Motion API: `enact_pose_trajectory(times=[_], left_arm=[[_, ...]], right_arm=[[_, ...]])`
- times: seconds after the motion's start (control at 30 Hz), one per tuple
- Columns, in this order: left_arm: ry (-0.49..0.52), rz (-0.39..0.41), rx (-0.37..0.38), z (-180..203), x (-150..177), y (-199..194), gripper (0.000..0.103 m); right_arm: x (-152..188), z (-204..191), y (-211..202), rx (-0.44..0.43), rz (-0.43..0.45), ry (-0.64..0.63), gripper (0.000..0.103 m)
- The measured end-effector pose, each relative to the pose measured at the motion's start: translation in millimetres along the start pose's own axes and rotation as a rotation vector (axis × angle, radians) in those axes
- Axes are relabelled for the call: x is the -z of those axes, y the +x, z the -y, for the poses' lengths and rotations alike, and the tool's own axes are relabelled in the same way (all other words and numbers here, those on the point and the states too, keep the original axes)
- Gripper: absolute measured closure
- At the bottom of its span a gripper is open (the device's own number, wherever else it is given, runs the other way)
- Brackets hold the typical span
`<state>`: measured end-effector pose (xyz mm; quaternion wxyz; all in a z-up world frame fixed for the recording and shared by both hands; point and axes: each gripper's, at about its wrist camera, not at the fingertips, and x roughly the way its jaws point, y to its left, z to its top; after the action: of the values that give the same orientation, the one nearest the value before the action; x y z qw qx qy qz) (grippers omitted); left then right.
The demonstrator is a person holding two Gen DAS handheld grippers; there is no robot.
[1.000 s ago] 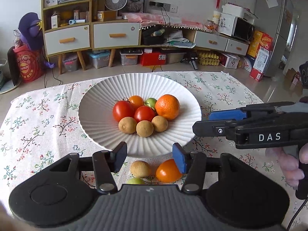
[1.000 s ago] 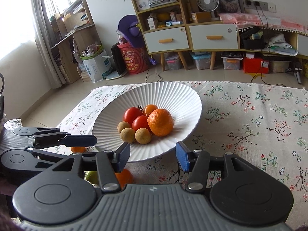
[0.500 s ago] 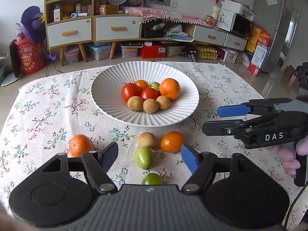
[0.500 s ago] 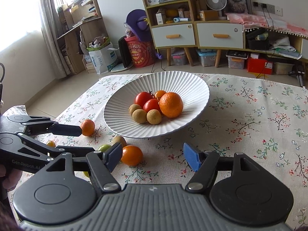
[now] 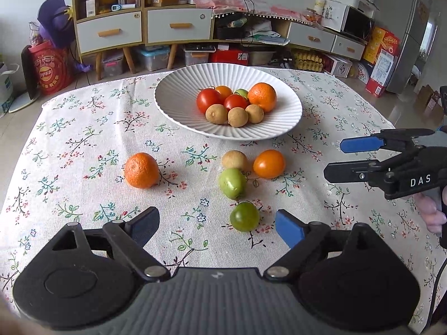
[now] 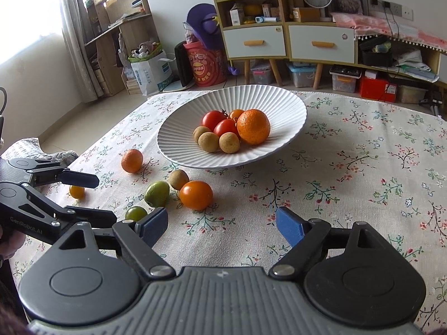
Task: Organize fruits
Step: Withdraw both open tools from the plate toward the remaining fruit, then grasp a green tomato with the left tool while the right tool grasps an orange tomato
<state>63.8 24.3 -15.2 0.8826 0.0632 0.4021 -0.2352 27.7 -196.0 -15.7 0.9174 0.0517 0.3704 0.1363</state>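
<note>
Just ahead of the left claw (image 5: 215,223), slightly toward its blue pad, sits a dark green tomato (image 5: 244,217) on the worktop (image 5: 69,145). Claw is spread wide, empty, off the cloth. Right claw (image 6: 222,223) also wide and empty, hovering off to the left claw's right.

Loose fruit beyond the left claw:
- pale green fruit (image 5: 232,182) just past the dark green one
- brown longan-type fruit (image 5: 234,160) touching or nearly touching it, can't tell which
- orange tomato (image 5: 268,164) just beside that
- mandarin (image 5: 141,170) well apart, toward the black pad side
- one small orange fruit (image 6: 77,191) by the left claw, seen only in the right view

Fruit plate (image 5: 178,111) is farther ahead, already loaded at its centre with tomatoes, an orange and three brown fruits.

Handling, my read: all light, round, will roll on the cloth if nudged off-centre. Tomatoes are smooth-skinned and soft, so slippery and bruisable; close gently. Mandarin's pebbled peel should grip better. Brown ones are small with a thin shell.

Grip across the widest part, pads on opposite sides, centred. Dark green tomato looks like the easiest first pick: nearest, nothing touching it.
</note>
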Motion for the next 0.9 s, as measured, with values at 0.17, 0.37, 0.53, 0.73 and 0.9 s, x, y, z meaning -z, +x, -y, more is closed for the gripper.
enact_pose_trajectory(times=[0.17, 0.37, 0.53, 0.73, 0.9], left_arm=[[0.007, -0.004, -0.018, -2.0, 7.8, -3.8, 0.005], [0.021, -0.033, -0.057, -6.5, 19.6, -2.5, 0.003], [0.026, -0.064, -0.083, -14.6, 29.5, 1.9, 0.003], [0.031, -0.088, -0.104, -17.3, 36.3, 10.5, 0.003], [0.036, -0.026, -0.074, -15.0, 42.2, 13.5, 0.002]], right_arm=[[3.2, -1.5, 0.0, 0.003, -0.008, 0.002, 0.012], [8.4, -9.2, 4.4, 0.004, -0.024, -0.018, 0.005], [14.5, -23.9, 10.1, 0.002, -0.039, -0.087, 0.004], [22.6, -38.3, 16.7, 0.01, -0.049, -0.182, 0.003], [22.3, -39.8, 25.1, 0.034, -0.037, -0.222, 0.003]])
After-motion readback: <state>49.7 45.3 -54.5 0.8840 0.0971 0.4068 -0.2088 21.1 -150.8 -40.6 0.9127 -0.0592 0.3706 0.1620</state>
